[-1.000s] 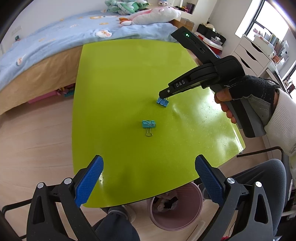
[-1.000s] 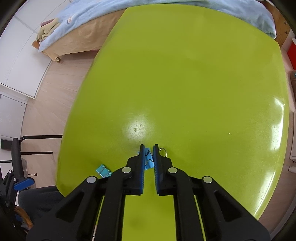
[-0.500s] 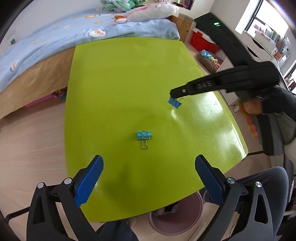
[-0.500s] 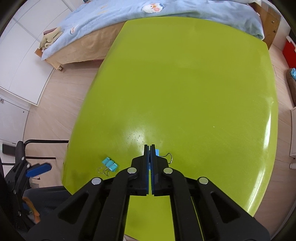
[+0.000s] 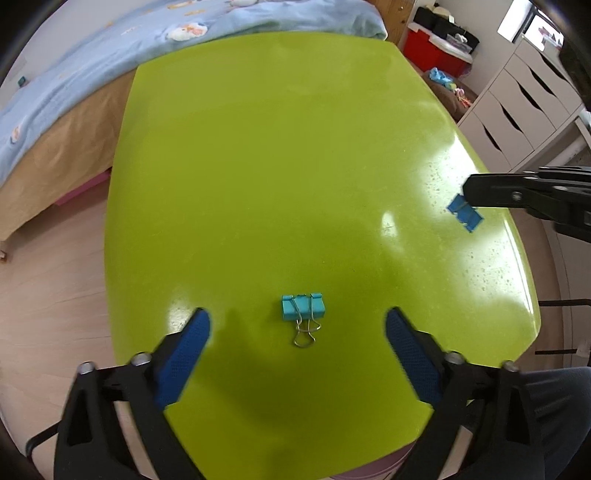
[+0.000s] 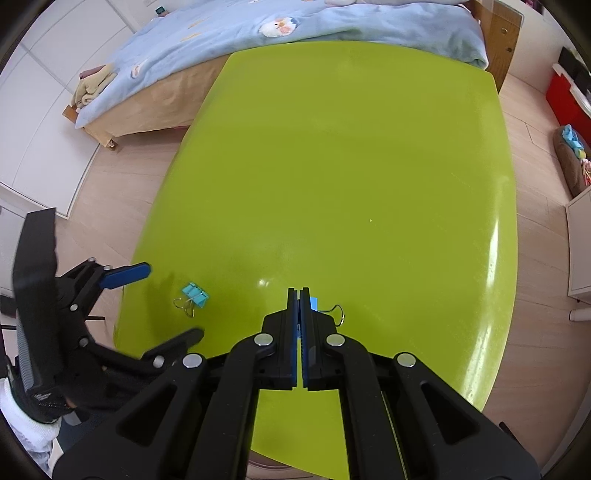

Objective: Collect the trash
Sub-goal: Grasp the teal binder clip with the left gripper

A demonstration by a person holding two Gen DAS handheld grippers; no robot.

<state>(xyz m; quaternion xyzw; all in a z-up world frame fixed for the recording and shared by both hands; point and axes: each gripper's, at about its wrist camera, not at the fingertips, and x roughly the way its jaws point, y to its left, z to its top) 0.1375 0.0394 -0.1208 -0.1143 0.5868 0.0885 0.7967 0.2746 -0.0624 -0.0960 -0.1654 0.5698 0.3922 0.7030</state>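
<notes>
A blue binder clip (image 5: 303,307) lies on the green table (image 5: 277,166), between and just ahead of the fingers of my left gripper (image 5: 297,325), which is open. The same clip shows in the right wrist view (image 6: 195,294), with the left gripper (image 6: 162,302) beside it. My right gripper (image 6: 299,293) is shut on a second blue binder clip (image 6: 314,303), held above the table's right side; its wire handle sticks out to the right. In the left wrist view that held clip (image 5: 465,213) hangs under the right gripper's tip (image 5: 467,192).
A bed with a blue quilt (image 6: 295,22) runs along the table's far edge. White drawers (image 5: 517,110) and a red box (image 5: 428,55) stand to the right. A pink bin's rim (image 5: 373,469) shows below the table's near edge.
My right gripper has closed on one clip and lifted it off the table to the right. My left gripper has moved forward over the table toward the other clip.
</notes>
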